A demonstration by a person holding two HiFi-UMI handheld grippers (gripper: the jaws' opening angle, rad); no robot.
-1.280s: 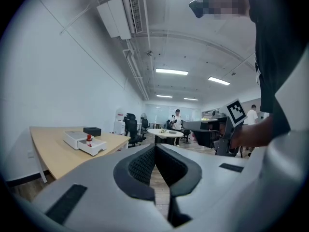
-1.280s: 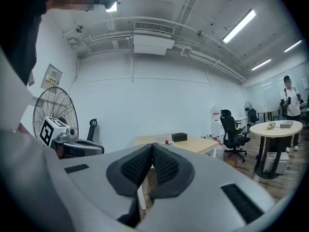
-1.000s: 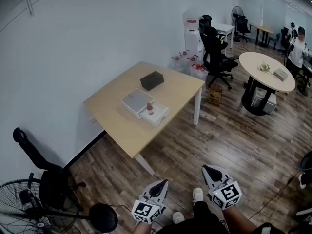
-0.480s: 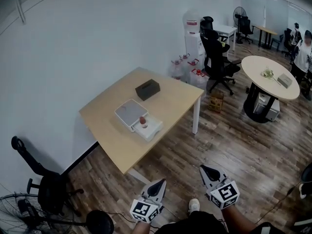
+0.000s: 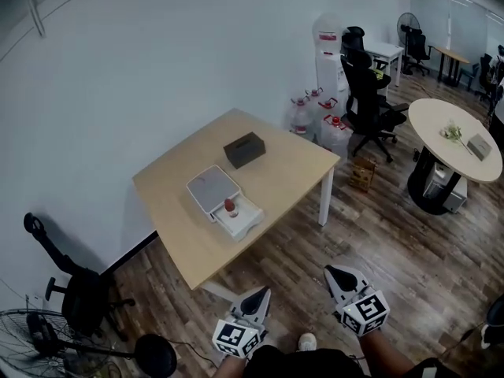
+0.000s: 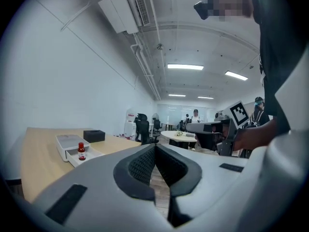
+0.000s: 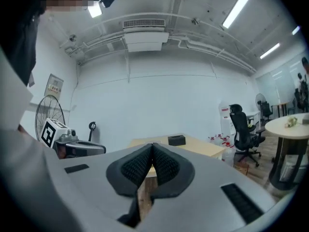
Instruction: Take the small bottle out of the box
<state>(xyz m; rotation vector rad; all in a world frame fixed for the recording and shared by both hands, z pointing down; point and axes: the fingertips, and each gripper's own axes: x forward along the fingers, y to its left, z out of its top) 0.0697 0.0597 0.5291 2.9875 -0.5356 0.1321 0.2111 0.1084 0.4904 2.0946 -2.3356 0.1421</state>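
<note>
As I stand back from it, head view lists one wooden table (image 5: 276,181) against the white wall (image 5: 157,69), with bare plank floor (image 5: 331,235) between it and me. On it: one white box (image 5: 206,187), lying open; one small bottle (image 5: 230,206), red, upright in the box's near-right half; one black case (image 5: 244,150) farther off, apart. One round table (image 5: 441,116) stands far right, one fan (image 5: 31,337) near left. Left gripper (image 5: 261,294) and right gripper (image 5: 337,273) hang low, well short of the table.

Left gripper view: jaws together, nothing between; bottle in box, far left.

Right gripper view: jaws together, empty; black case on table beyond.
</note>
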